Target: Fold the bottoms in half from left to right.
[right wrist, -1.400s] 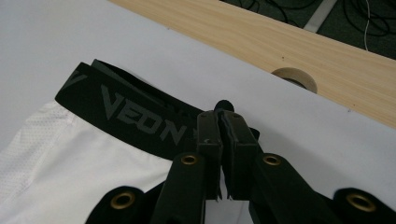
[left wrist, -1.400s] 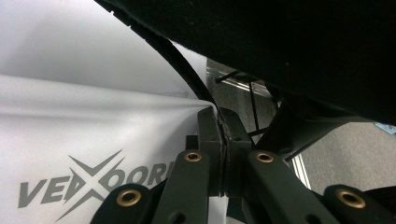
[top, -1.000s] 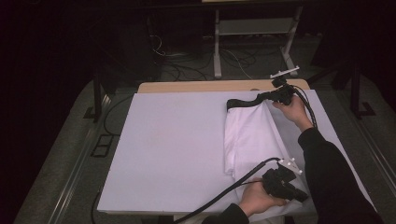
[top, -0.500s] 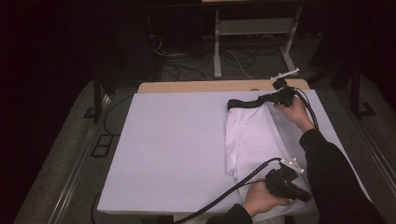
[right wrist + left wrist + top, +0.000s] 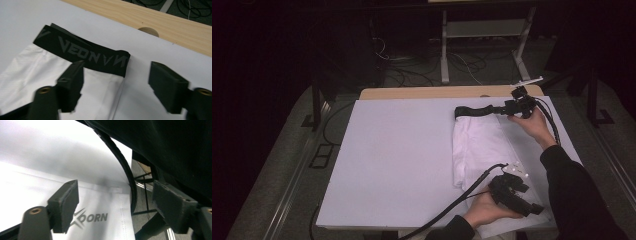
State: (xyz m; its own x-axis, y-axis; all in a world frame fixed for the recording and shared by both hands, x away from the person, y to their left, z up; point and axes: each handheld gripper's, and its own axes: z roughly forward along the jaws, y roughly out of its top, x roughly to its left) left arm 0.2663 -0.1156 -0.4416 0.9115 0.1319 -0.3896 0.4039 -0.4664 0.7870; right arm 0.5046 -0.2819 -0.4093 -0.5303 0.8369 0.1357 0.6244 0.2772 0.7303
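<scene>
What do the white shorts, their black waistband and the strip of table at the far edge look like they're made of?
The white shorts look like thin, smooth synthetic knit: a faint ribbed weave shows, and there is a stitched hem in the left gripper view. The black waistband seems a matte woven elastic with tone-on-tone lettering. The far table edge looks like light, unvarnished-looking wood or a wood-grain laminate; I can't tell which.
</scene>
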